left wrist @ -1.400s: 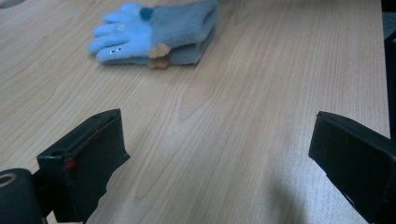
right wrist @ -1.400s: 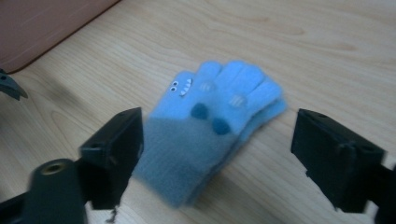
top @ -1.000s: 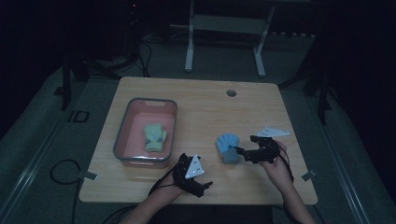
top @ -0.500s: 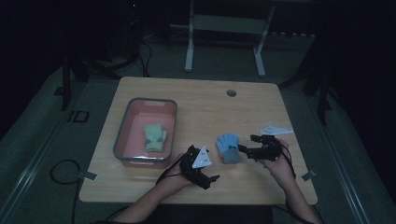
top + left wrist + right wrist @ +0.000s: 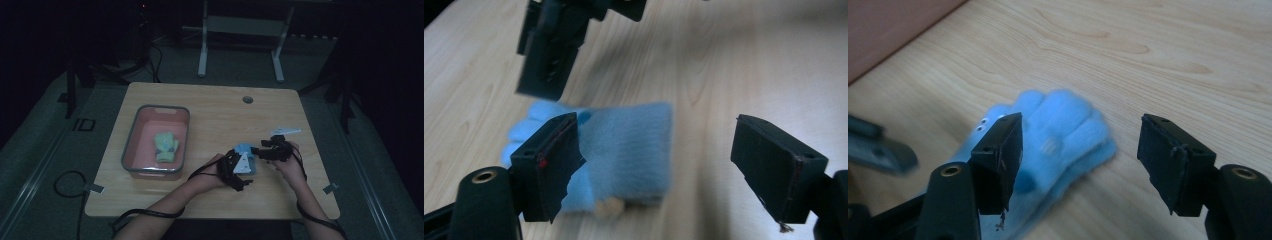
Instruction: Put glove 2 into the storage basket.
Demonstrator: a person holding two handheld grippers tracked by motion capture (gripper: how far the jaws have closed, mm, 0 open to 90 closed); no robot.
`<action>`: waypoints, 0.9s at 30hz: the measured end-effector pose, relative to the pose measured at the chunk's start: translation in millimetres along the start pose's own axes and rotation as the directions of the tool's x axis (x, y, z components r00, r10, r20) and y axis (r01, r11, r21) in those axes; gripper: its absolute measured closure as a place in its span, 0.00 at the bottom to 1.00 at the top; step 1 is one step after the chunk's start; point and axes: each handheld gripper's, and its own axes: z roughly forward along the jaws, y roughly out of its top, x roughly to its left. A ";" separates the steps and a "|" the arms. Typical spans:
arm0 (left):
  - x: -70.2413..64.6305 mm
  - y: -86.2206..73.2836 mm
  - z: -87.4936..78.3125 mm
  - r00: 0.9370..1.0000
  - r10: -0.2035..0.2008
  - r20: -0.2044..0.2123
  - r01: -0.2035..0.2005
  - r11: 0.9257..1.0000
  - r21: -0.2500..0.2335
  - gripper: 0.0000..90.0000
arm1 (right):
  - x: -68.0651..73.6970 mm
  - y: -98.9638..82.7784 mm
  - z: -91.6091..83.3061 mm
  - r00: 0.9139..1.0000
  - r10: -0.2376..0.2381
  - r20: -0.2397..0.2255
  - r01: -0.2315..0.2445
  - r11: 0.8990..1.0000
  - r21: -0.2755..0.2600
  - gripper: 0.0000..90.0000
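A light blue knitted glove [image 5: 244,150] lies flat on the wooden table [image 5: 215,115], right of centre. My left gripper [image 5: 242,169] is at its near side. In the left gripper view the glove's cuff [image 5: 629,150] lies between the jaws of that gripper [image 5: 659,135], which have just been closing and do not press on it. My right gripper [image 5: 263,150] comes in from the right. Its jaws [image 5: 1083,135] have also just been closing and stand apart over the glove's finger end [image 5: 1068,125]. A green glove [image 5: 165,146] lies in the tray [image 5: 131,150].
The grey-rimmed pink tray stands on the table's left half. A round cable hole [image 5: 247,99] is near the far edge. A white stand [image 5: 240,45] is on the floor behind the table. Cables trail from both grippers over the near edge.
My left gripper has moved right, up to the blue glove. The right gripper has shifted a little left toward the glove. Neither glove has moved.
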 end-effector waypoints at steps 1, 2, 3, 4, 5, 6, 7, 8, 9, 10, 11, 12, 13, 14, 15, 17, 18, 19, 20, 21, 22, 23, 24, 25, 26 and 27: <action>1.4 -1.1 4.6 1.000 -0.012 0.002 0.012 1.000 0.006 0.26 | -0.6 0.3 4.5 1.000 -0.002 -0.001 0.002 1.000 0.002 0.37; 2.9 -2.2 8.4 1.000 -0.009 -0.007 0.009 1.000 0.017 0.28 | -1.3 0.4 9.0 1.000 -0.001 0.003 0.001 1.000 0.011 0.37; 4.1 -3.2 11.7 1.000 -0.005 -0.001 0.005 1.000 0.025 0.29 | -1.7 0.0 13.4 1.000 -0.002 0.005 0.002 1.000 0.017 0.36; 5.4 -4.1 15.5 1.000 -0.001 0.001 0.001 0.999 0.044 0.32 | -2.0 -1.0 17.2 1.000 -0.010 0.007 0.010 1.000 0.023 0.36; 5.8 -4.6 17.6 1.000 0.002 -0.001 -0.002 0.999 0.054 0.37 | -2.6 -3.0 21.8 1.000 -0.016 0.010 0.015 0.999 0.036 0.36; 6.7 -5.1 20.3 1.000 0.015 0.003 -0.015 0.997 0.079 0.39 | -3.4 -4.5 24.3 1.000 -0.016 0.012 0.015 0.999 0.047 0.36; 7.2 -5.4 22.0 1.000 0.013 0.005 -0.014 0.996 0.092 0.44 | -4.5 -7.2 27.2 1.000 -0.015 -0.006 0.016 0.999 0.049 0.37; 9.8 -5.7 23.0 1.000 0.002 0.016 -0.004 0.995 0.096 0.48 | -5.1 -8.6 28.5 1.000 -0.020 -0.016 0.021 0.999 0.050 0.38; 11.1 -5.5 23.4 1.000 -0.003 0.024 0.001 0.995 0.098 0.53 | -6.4 -11.2 30.6 0.999 -0.029 -0.030 0.031 0.998 0.061 0.40; 12.3 -5.2 23.7 1.000 -0.006 0.027 0.003 0.995 0.103 0.56 | -6.9 -12.3 30.6 0.999 -0.031 -0.045 0.033 0.998 0.051 0.45; 13.4 -4.9 23.7 0.999 -0.002 0.035 -0.002 0.994 0.108 0.59 | -7.6 -13.1 30.1 0.997 -0.036 -0.065 0.039 0.998 0.047 0.48; 13.4 -4.8 23.6 0.999 0.002 0.034 -0.006 0.994 0.112 0.63 | -8.3 -13.9 29.8 0.996 -0.044 -0.077 0.047 0.998 0.044 0.52; 12.4 -4.5 23.0 1.000 0.013 0.026 -0.015 0.993 0.113 0.68 | -9.2 -13.9 29.0 0.994 -0.047 -0.095 0.052 0.997 0.050 0.66; 12.0 -3.9 21.9 1.000 0.016 0.022 -0.018 0.993 0.113 0.73 | -9.1 -13.4 28.4 0.990 -0.037 -0.137 0.047 0.997 0.069 0.73; 11.6 -2.7 19.7 1.000 0.018 0.016 -0.019 0.994 0.112 0.77 | -7.9 -13.4 28.3 0.989 -0.055 -0.135 0.064 0.996 0.067 0.79; 11.4 -1.1 16.2 1.000 0.018 0.019 -0.020 0.992 0.121 0.82 | -4.6 -12.1 25.4 0.986 -0.066 -0.155 0.077 0.995 0.061 0.85; 11.0 -0.5 14.0 1.000 0.020 0.020 -0.022 0.992 0.127 0.83 | -3.6 -11.5 24.0 0.985 -0.062 -0.163 0.072 0.996 0.053 0.86; 10.3 0.0 10.9 1.000 0.016 0.027 -0.020 0.991 0.131 0.83 | -2.4 -10.7 22.1 0.982 -0.067 -0.174 0.076 0.996 0.042 0.86; 10.2 0.4 8.4 0.999 0.019 0.029 -0.023 0.991 0.134 0.83 | -0.7 -9.5 19.5 0.977 -0.073 -0.201 0.080 0.997 0.023 0.87; 10.0 1.1 3.6 0.999 0.030 0.030 -0.034 0.990 0.140 0.84 | 0.3 -8.5 18.0 0.974 -0.075 -0.215 0.081 0.997 0.017 0.87; 10.0 1.5 0.4 0.999 0.033 0.030 -0.037 0.989 0.140 0.84 | 2.9 -6.7 15.0 0.971 -0.096 -0.218 0.100 0.995 0.009 0.87; 10.4 2.3 -4.0 0.999 0.032 0.031 -0.036 0.990 0.137 0.84 | 4.4 -5.5 13.5 0.969 -0.108 -0.222 0.112 0.994 0.008 0.87; 10.4 3.4 -8.3 0.999 0.033 0.030 -0.037 0.990 0.136 0.84 | 6.5 -3.9 11.6 0.966 -0.116 -0.231 0.120 0.993 0.004 0.88; 10.2 5.0 -13.6 0.999 0.042 0.024 -0.045 0.990 0.137 0.84 | 8.5 -2.0 9.5 0.964 -0.118 -0.240 0.121 0.993 0.001 0.88; 10.2 6.3 -16.8 0.999 0.049 0.023 -0.052 0.989 0.140 0.84 | 11.0 0.4 6.8 0.961 -0.124 -0.249 0.125 0.992 -0.008 0.88; 10.3 7.9 -21.1 0.998 0.055 0.021 -0.057 0.988 0.141 0.84 | 12.2 2.1 5.1 0.959 -0.122 -0.255 0.122 0.992 -0.015 0.88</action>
